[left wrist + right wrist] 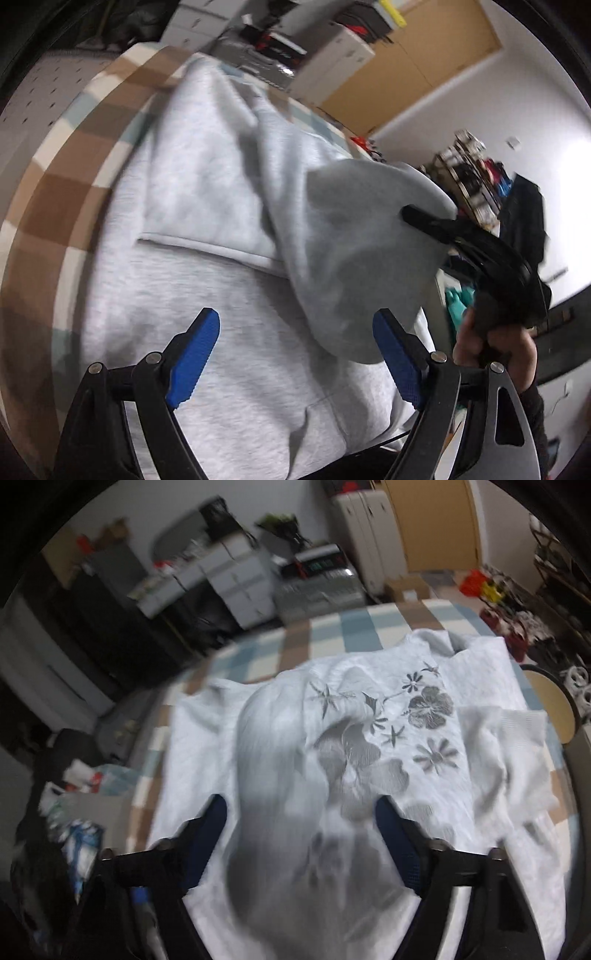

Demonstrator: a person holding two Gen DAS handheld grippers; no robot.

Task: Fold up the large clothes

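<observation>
The checked bedcover [325,635] is serving as the folding surface, and the light grey sweatshirt [424,738] is lying spread across it, its flower print [430,707] facing up in the right wrist view; a loose sleeve-like part [354,236] is being carried up and over the body, probably to lay it inward as a fold. The right gripper [301,834] is looking wide open with blurred cloth bulging between its blue fingers, though in the left wrist view its black tip seems to be touching that raised cloth, so I cannot tell whether it is gripping; the left gripper [295,350] is hanging spread wide over the body, grasping nothing.
</observation>
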